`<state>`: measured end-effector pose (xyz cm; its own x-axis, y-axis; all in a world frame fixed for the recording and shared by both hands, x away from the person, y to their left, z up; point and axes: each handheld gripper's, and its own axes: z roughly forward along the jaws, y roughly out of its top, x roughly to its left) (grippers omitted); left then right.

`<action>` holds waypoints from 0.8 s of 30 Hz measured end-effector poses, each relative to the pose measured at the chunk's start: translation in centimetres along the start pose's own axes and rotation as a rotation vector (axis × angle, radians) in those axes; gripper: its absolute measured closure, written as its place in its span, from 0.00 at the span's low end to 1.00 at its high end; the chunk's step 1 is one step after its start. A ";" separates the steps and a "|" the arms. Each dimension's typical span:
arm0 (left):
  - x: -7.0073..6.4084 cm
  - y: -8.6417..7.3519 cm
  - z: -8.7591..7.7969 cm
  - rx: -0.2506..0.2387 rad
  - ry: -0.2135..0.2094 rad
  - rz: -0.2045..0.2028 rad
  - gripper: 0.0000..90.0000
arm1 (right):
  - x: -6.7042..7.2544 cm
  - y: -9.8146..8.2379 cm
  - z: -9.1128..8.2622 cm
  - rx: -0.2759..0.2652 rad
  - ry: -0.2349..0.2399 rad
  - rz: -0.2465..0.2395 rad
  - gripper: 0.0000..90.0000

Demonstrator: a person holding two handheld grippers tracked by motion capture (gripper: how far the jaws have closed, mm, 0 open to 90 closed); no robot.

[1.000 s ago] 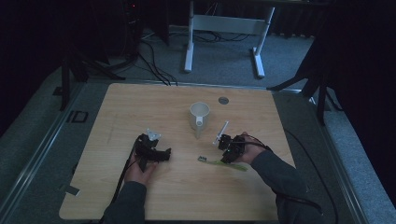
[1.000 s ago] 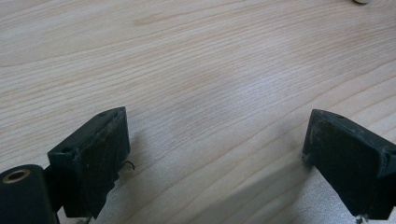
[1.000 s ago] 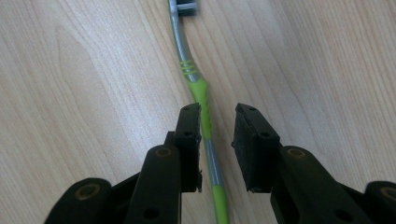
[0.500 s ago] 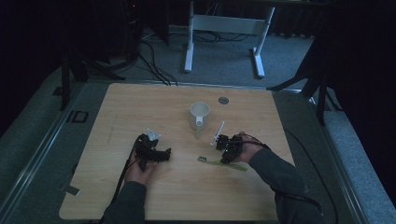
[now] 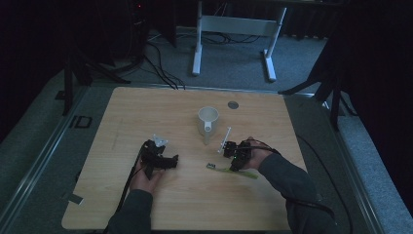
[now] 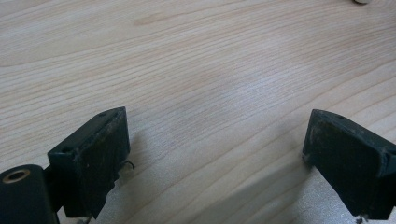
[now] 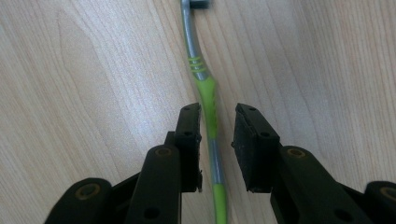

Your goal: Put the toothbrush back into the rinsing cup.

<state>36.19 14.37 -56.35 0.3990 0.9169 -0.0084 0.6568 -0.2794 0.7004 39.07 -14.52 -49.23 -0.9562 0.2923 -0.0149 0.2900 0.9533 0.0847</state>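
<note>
A dim lab: bare wooden table (image 5: pixel 146 112), floor cables (image 5: pixel 160 73), metal stand (image 5: pixel 234 29).

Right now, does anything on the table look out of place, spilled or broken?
Nothing stands out. The green toothbrush lies flat on the wooden table, its handle between the right gripper jaws with a gap on one side. The white mug stands upright behind it, nothing spilled. The left gripper is open over bare wood.

Counting what is lying on the table

One toothbrush (image 7: pixel 205 93), one white mug (image 5: pixel 208 123), one thin white stick (image 5: pixel 225 138) and one small grey disc (image 5: pixel 233 104) are sitting there; two grippers are hovering.
</note>
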 end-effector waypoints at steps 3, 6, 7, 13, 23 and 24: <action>0.0 0.0 0.0 0.000 0.000 0.000 0.08 | 0.0 0.1 0.0 0.008 0.000 -0.003 0.79; 0.0 0.0 0.0 0.000 0.000 0.000 0.08 | 0.0 0.3 0.1 0.018 -0.001 -0.011 0.79; 0.0 0.0 0.0 0.000 0.000 0.000 0.08 | 0.0 0.3 0.1 0.020 0.001 -0.009 0.79; 0.0 0.0 0.0 0.000 0.000 0.000 0.08 | 0.1 0.6 0.2 0.033 0.000 -0.016 0.79; 0.0 0.0 0.0 0.000 0.000 0.000 0.08 | 0.3 1.0 0.6 0.053 0.007 -0.029 0.79; 0.0 0.0 0.0 0.000 0.000 0.000 0.08 | 0.3 1.0 0.6 0.053 0.006 -0.033 0.79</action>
<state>36.19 14.37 -56.35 0.3993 0.9168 -0.0083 0.6569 -0.2798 0.7002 39.08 -13.42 -49.74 -0.9655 0.2601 -0.0106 0.2597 0.9652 0.0309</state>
